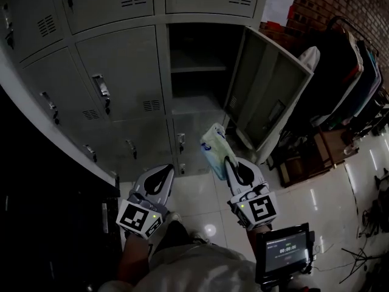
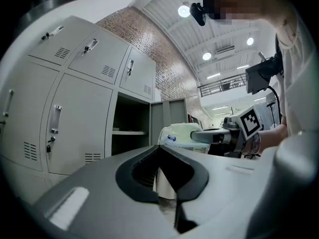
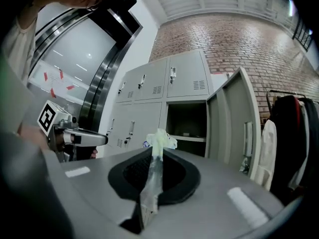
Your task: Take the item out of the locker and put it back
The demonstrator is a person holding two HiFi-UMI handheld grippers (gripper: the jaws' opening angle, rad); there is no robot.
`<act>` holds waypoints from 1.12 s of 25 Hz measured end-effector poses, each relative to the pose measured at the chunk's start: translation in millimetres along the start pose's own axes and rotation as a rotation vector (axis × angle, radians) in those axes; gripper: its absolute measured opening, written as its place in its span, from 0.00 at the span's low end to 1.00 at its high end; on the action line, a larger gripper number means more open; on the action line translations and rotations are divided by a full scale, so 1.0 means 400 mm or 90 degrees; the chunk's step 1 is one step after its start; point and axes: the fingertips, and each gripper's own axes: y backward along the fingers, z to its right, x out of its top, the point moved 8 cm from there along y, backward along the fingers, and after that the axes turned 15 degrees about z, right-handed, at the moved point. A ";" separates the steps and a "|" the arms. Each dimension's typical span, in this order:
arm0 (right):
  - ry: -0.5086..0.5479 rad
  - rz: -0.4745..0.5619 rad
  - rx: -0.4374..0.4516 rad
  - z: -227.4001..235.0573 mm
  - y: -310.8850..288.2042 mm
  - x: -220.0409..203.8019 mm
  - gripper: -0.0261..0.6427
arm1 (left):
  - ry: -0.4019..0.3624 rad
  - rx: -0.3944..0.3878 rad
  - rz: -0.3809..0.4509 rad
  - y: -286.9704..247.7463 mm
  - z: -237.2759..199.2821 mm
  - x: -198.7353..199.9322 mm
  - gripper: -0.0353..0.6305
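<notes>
The fingers (image 3: 185, 179) of the right gripper (image 1: 227, 162) are clenched on a soft white packet (image 1: 214, 146), which is pinched by its thin edge so that most of it stands out past the tips. The fingers (image 2: 124, 183) of the left gripper (image 1: 168, 171) are pressed together with nothing between them. The left gripper is held just beside the right one, not touching it or the packet.

The packet is outside the locker (image 1: 163, 72), carried in the air above the floor (image 1: 206, 208) in front of the open compartment (image 1: 200, 107). The 1st half of the task can therefore be judged done. What is left is for the packet to be carried back in, set down and released, and perhaps for the door (image 1: 270, 93) to be shut.

The compartment is split by 1 shelf (image 1: 197, 70), and both levels appear bare and dark. The door is swung out to the right and stands at an angle, so its free edge lies close to the right gripper's likely path. The left side of the opening is bounded by the frame and the closed doors next to it. A straight approach into the opening looks unobstructed. A clothes rack (image 1: 355, 72) and floor clutter crowd the right, well apart from the opening. The packet's loose end would probably be the 1st part to catch on the shelf edge or the frame.
</notes>
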 end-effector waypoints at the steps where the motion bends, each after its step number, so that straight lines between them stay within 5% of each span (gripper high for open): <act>1: -0.001 -0.001 0.000 -0.001 0.010 0.001 0.04 | -0.005 0.000 0.001 0.007 0.009 0.007 0.01; 28: 0.009 -0.003 0.004 -0.026 -0.033 0.015 0.04 | -0.037 -0.019 0.013 -0.008 -0.033 0.054 0.01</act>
